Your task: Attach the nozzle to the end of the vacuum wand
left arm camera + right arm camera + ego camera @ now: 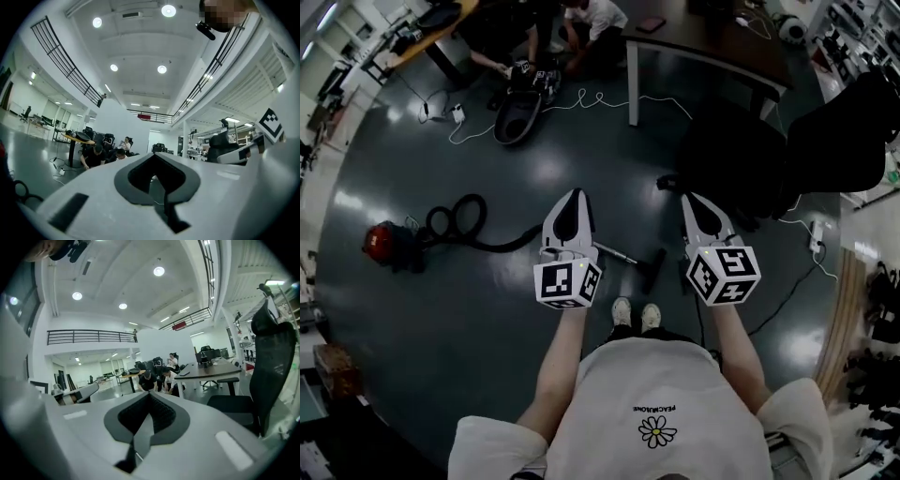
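Note:
Far below on the dark floor lies a red vacuum cleaner [382,242] with a black hose [464,223] curling to the right. The hose leads to a metal wand [614,251]. A black nozzle [655,265] lies at the wand's end; whether the two are joined I cannot tell. My left gripper [574,197] and right gripper [690,199] are held high in front of my chest, side by side, well above these parts. Both are shut with nothing in them, as the left gripper view [153,155] and the right gripper view [149,394] also show.
A black office chair [830,141] stands at the right by a dark table [703,47]. Two people crouch at the back over a black bag [520,112]. White cables [581,98] and a power strip [815,236] lie on the floor. Shelves line the right edge.

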`<state>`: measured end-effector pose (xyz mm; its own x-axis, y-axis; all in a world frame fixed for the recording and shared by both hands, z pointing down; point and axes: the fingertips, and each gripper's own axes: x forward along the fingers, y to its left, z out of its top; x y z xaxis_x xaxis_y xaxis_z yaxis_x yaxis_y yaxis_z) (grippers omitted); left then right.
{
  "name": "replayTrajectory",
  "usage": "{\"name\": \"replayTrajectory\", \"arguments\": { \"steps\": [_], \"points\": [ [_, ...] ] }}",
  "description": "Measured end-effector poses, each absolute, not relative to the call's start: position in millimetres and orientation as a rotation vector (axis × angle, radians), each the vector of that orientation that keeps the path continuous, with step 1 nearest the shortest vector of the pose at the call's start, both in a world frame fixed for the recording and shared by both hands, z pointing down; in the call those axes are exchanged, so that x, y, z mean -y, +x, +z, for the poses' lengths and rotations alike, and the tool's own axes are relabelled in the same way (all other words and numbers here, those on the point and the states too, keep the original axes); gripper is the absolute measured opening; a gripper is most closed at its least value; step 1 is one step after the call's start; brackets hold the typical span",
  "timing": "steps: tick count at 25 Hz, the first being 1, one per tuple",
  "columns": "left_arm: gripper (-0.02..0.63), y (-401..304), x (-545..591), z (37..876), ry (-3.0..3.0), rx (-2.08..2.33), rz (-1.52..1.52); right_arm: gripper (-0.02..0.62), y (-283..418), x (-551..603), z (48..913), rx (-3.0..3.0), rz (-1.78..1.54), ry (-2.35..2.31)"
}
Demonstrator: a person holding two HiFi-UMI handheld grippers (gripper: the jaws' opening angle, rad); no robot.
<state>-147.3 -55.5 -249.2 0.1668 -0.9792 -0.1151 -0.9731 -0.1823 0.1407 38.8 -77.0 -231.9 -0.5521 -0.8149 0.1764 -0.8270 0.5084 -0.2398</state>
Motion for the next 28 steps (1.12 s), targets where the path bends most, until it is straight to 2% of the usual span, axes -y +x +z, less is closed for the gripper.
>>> {"name": "replayTrajectory", "arguments": {
  "steps": [16, 28],
  "points": [
    [0.003, -129, 35, -288, 2.509, 1.959, -0.297, 0.006, 15, 63, -277, 2.817, 0.390, 1.403],
    [0.003, -133, 40, -276, 2.499, 1.925, -0.304, 0.006, 6, 66, -268, 2.803, 0.371, 1.365]
  ]
}}
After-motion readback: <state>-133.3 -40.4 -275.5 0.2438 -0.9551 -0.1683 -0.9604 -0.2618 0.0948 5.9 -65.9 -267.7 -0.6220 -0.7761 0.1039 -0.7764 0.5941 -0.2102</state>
